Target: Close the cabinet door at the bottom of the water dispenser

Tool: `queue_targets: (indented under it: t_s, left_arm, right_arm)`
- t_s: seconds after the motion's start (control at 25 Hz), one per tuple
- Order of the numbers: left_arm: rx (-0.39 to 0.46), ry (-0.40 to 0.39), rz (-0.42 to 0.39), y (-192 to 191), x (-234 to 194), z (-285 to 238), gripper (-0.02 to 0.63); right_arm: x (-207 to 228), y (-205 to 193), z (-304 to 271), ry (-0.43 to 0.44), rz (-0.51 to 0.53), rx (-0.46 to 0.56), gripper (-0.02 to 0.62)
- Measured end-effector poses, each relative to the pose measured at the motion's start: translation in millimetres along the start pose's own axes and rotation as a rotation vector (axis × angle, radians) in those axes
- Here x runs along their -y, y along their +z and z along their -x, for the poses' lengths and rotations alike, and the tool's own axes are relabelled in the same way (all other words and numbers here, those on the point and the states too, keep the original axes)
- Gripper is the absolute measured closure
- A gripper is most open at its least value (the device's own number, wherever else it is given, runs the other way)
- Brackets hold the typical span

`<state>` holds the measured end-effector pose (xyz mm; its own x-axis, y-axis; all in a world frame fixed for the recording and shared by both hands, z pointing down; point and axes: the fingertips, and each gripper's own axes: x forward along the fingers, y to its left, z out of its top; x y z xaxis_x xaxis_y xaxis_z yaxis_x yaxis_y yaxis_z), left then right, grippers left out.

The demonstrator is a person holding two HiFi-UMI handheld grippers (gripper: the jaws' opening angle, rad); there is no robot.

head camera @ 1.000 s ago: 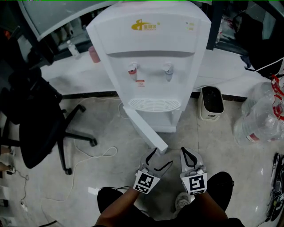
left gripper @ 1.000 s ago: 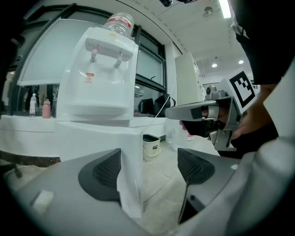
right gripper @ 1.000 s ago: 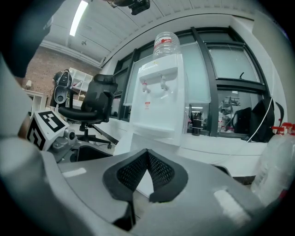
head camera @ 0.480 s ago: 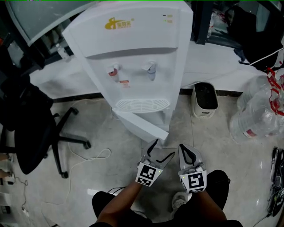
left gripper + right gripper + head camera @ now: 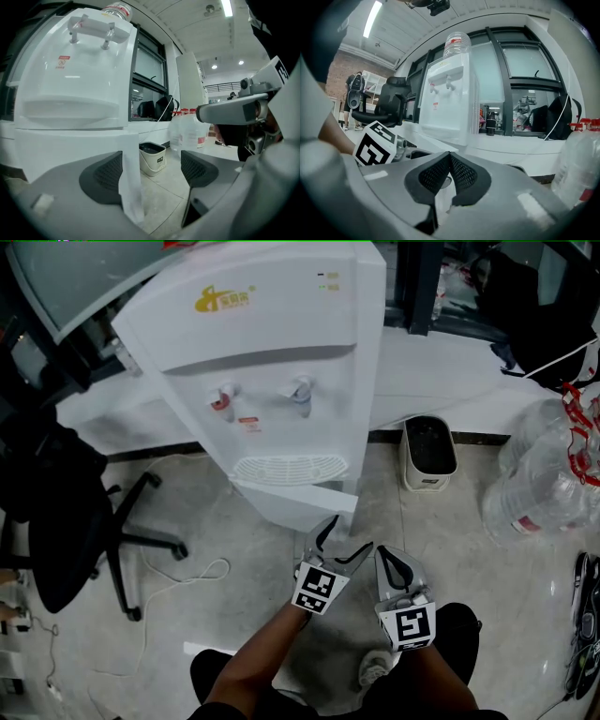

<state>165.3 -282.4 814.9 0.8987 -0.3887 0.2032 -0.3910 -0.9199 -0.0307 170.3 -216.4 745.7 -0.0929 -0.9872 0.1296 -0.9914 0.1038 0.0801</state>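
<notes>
Cabinet door at frame centre is nearly closed; released left hand-held gripper straddles its edge, right hand-held gripper is clenched.

White cabinet door at btm of white water dispenser: ajar, nearly shut.

One water dispenser, two hand-held grippers

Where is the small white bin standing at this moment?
In the head view, the small white bin stands on the floor just right of the water dispenser. The large clear water bottles lie further to its right.
</notes>
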Motion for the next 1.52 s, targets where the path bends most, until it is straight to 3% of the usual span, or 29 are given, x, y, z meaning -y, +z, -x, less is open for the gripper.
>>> queue_targets:
  t_s: [0.2,0.4,0.84,1.12,1.52]
  left_arm:
    - [0.012,0.015,0.003,6.5,-17.3,-17.1,0.196]
    - [0.017,0.033,0.003,8.9,-35.9,-30.3,0.196]
    - [-0.007,0.098,0.004,8.7,-53.9,-41.3,0.202]
    - [0.018,0.108,0.024,9.0,-43.5,-16.3,0.209]
    - [0.058,0.188,0.028,22.0,-35.3,45.0,0.289]
  right_arm:
    - [4.8,0.1,0.1,-0.007,-0.02,0.006,0.592]
    - [6.1,-3.0,2.0,0.016,0.077,-0.005,0.592]
    - [-0.1,1.3,-2.7,0.046,0.064,-0.004,0.592]
    - [-5.2,6.3,-2.7,0.038,0.064,0.007,0.592]
    - [-10.5,9.5,0.8,0.009,0.059,0.02,0.592]
